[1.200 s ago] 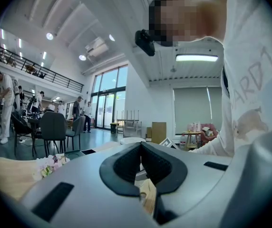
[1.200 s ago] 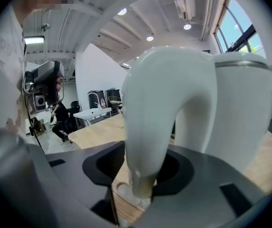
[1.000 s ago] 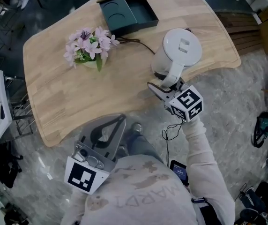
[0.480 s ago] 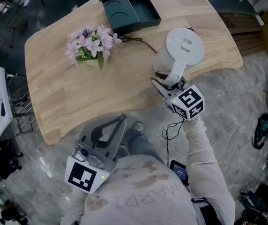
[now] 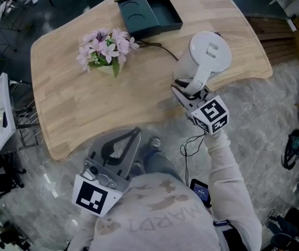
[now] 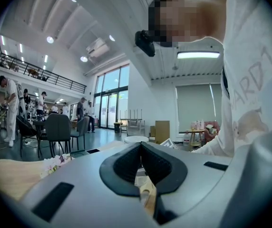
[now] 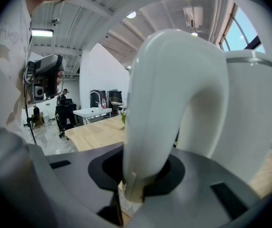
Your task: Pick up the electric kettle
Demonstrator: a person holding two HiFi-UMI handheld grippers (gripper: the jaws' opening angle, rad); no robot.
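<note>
**Operator:** Down by my body, my left gripper [image 5: 135,133] sits just short of the table [image 5: 76,119]. Its jaws are pressed together with nothing in them.

**Observer:** And your right?

**Operator:** My right gripper [image 5: 183,92] has just been closing. Its jaws clamp the handle [image 7: 174,103] of the electric kettle [image 5: 207,54], which stands upright near the table's right edge.

**Observer:** Beyond it?

**Operator:** I see flowers [image 5: 105,51] mid-table, then a dark tray [image 5: 149,14] at the far edge.
</note>
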